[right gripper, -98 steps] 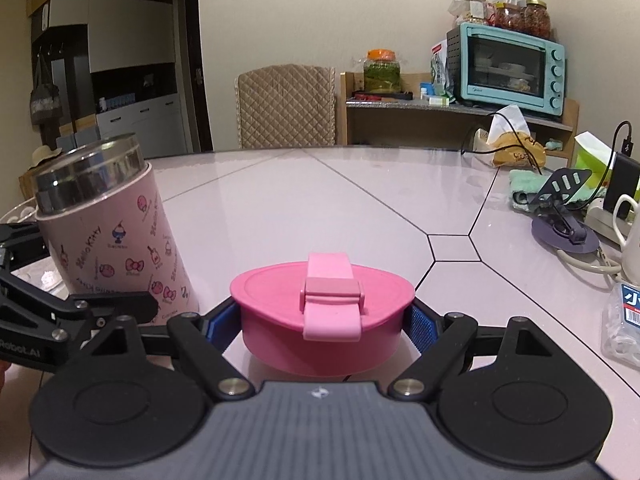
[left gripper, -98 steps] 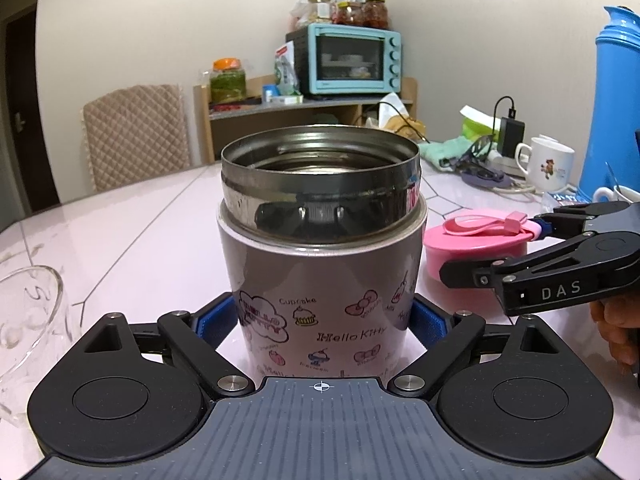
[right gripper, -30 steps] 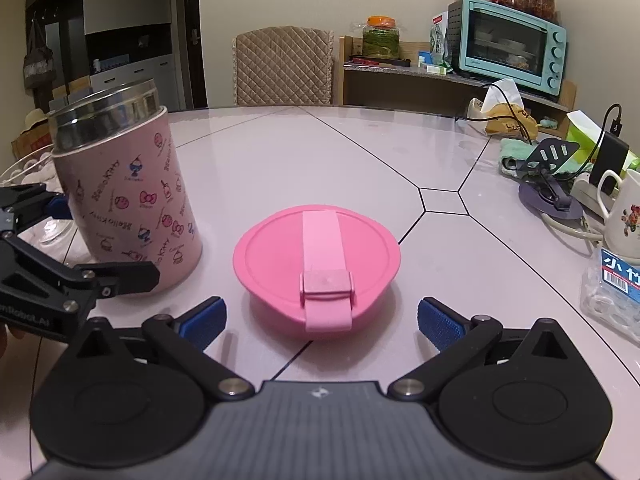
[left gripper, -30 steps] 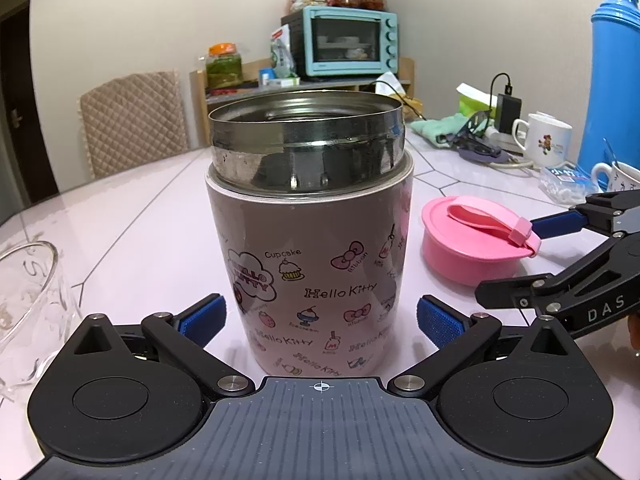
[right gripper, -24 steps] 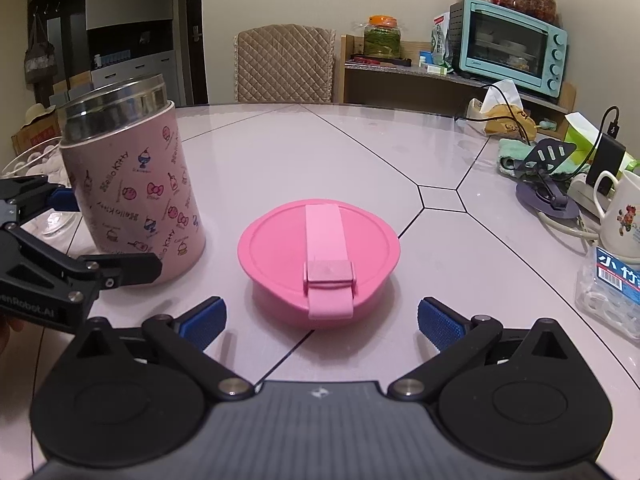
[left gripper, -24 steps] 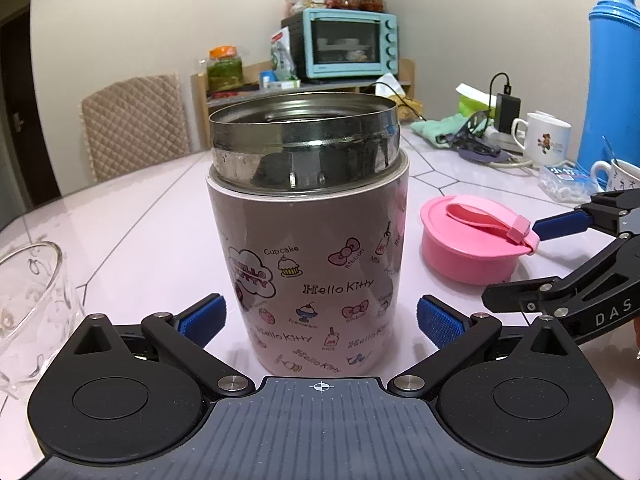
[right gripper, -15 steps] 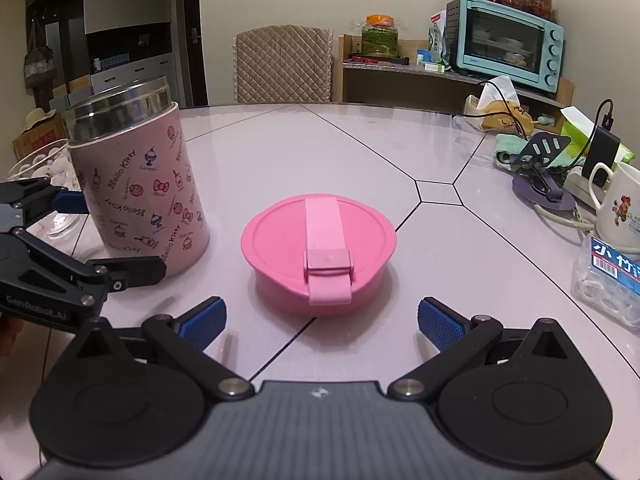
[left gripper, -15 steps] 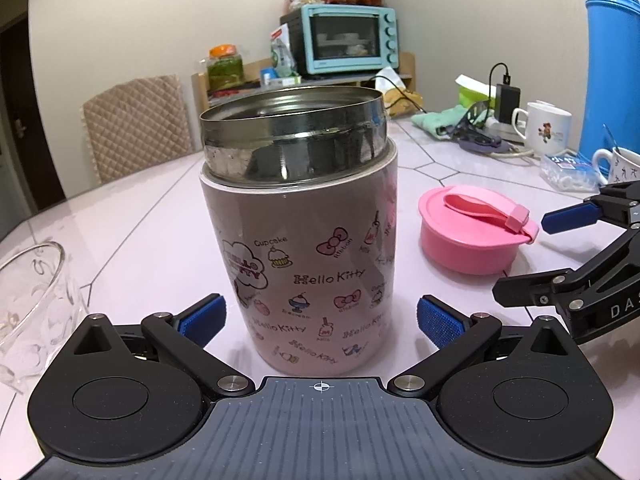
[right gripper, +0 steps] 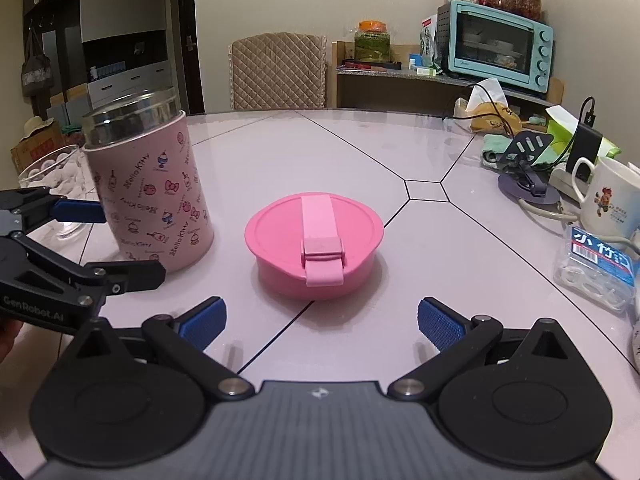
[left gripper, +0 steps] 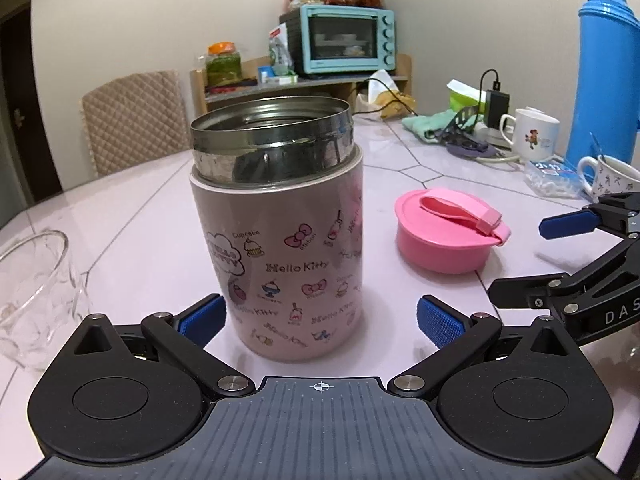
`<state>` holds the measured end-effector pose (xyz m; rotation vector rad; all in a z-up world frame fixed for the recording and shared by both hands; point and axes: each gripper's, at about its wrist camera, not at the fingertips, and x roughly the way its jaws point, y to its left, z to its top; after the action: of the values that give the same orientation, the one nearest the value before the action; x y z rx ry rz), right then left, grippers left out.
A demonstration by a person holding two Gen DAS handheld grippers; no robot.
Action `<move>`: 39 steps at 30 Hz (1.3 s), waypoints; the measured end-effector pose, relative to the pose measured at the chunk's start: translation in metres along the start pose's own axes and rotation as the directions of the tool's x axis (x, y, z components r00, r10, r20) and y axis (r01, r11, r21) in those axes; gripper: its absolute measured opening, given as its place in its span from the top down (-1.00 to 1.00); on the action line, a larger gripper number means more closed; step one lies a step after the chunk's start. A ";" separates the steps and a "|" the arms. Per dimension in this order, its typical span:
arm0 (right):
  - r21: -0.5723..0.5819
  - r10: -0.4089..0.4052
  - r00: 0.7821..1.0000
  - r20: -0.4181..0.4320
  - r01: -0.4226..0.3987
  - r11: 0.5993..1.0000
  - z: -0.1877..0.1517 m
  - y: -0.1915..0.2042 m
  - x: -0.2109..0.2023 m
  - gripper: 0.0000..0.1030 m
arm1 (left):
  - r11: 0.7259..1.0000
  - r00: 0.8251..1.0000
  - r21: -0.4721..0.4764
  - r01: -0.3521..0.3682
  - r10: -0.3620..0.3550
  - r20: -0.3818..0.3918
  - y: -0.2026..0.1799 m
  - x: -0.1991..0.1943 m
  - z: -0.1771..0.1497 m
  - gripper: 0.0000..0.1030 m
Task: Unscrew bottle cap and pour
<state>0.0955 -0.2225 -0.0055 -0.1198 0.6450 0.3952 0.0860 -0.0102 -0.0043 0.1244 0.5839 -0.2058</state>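
A pink Hello Kitty jar (left gripper: pixel 280 240) stands upright on the table with its steel mouth uncovered. My left gripper (left gripper: pixel 320 318) is open around its base. The left pad is close to the jar wall and the right pad is well clear of it. The pink cap (right gripper: pixel 316 248) with its strap lies flat on the table to the jar's right. It sits just ahead of my open right gripper (right gripper: pixel 320 318), outside the fingers. The right wrist view also takes in the jar (right gripper: pixel 148 196) and the left gripper (right gripper: pixel 116 244) at the left. What is inside the jar is hidden.
A glass bowl (left gripper: pixel 32 292) stands left of the jar. At the right are a blue thermos (left gripper: pixel 604 80), two mugs (left gripper: pixel 536 132), a box of floss picks (right gripper: pixel 596 264), a phone stand and cables. A chair (right gripper: pixel 276 76) and a toaster oven (right gripper: pixel 496 48) stand beyond the table.
3.3 s ago the left gripper was shut on the jar and the right on the cap. Both have let go, stand open and have drawn back slightly.
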 end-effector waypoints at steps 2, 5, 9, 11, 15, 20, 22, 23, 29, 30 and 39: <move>0.001 -0.001 1.000 0.005 0.001 1.000 -0.001 0.000 -0.003 -1.00 | 1.000 1.000 -0.003 -0.004 0.004 0.001 -0.001 -0.003 -0.001 -1.00; 0.002 -0.001 1.000 0.007 0.001 1.000 -0.003 0.001 -0.007 -1.00 | 1.000 1.000 -0.019 -0.005 0.005 -0.001 0.000 -0.006 -0.004 -1.00; 0.001 0.004 1.000 0.007 -0.004 1.000 -0.007 0.003 -0.012 -1.00 | 0.999 1.000 -0.036 -0.025 0.025 -0.009 0.000 -0.011 -0.008 -1.00; -0.001 0.009 1.000 0.009 -0.009 1.000 -0.008 0.003 -0.015 -1.00 | 0.998 0.999 -0.044 -0.037 0.037 -0.013 0.000 -0.013 -0.011 -1.00; -0.004 0.014 1.000 0.018 -0.014 1.000 -0.010 0.006 -0.022 -1.00 | 0.997 0.998 -0.053 -0.057 0.056 -0.018 -0.001 -0.019 -0.015 -1.00; -0.008 0.019 0.999 0.026 -0.018 1.000 -0.013 0.009 -0.029 -1.00 | 0.995 0.997 -0.066 -0.072 0.070 -0.028 -0.006 -0.024 -0.020 -1.00; -0.009 0.021 0.999 0.029 -0.020 1.000 -0.015 0.010 -0.033 -1.00 | 0.994 0.997 -0.074 -0.075 0.073 -0.028 -0.007 -0.027 -0.022 -1.00; -0.009 0.023 0.999 0.029 -0.023 1.000 -0.016 0.010 -0.035 -1.00 | 0.994 0.997 -0.079 -0.076 0.074 -0.027 -0.008 -0.029 -0.022 -1.00; 0.002 0.026 0.999 0.034 -0.026 1.000 -0.021 0.006 -0.041 -1.00 | 0.993 0.997 -0.085 -0.076 0.075 -0.017 -0.014 -0.038 -0.023 -1.00; 0.006 0.026 0.999 0.036 -0.026 1.000 -0.022 0.005 -0.043 -1.00 | 0.994 0.997 -0.085 -0.074 0.073 -0.015 -0.015 -0.040 -0.023 -1.00; 0.005 0.042 0.998 0.040 -0.042 0.999 -0.027 0.006 -0.052 -1.00 | 0.993 0.997 -0.092 -0.075 0.077 0.013 -0.025 -0.053 -0.024 -1.00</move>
<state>0.0401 -0.2404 0.0046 -0.0930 0.6098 0.4353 0.0244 -0.0215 0.0038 0.0564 0.5703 -0.1058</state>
